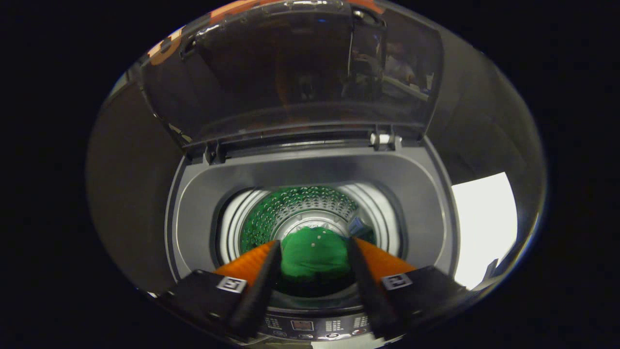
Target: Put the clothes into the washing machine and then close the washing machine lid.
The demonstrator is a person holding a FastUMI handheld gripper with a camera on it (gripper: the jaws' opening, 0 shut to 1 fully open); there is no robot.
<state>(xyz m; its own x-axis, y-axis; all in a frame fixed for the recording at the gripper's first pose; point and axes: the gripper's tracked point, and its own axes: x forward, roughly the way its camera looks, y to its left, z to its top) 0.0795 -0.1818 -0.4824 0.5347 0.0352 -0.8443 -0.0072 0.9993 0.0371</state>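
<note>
A green garment (312, 259) lies down inside the washing machine drum (290, 208), whose perforated wall reflects its colour. My gripper (314, 241) hovers over the drum's mouth with its orange-and-black fingers (264, 271) spread wide; the garment shows in the gap between them, lower down. I cannot see either finger pressing on the cloth. The machine's dark see-through lid (290, 72) stands raised upright at the back, hinged behind the grey top deck (310, 169).
The control panel (315, 327) runs along the machine's front edge, just under my fingers. Dark booth walls close in on both sides. A bright white surface (484, 223) sits to the right of the machine.
</note>
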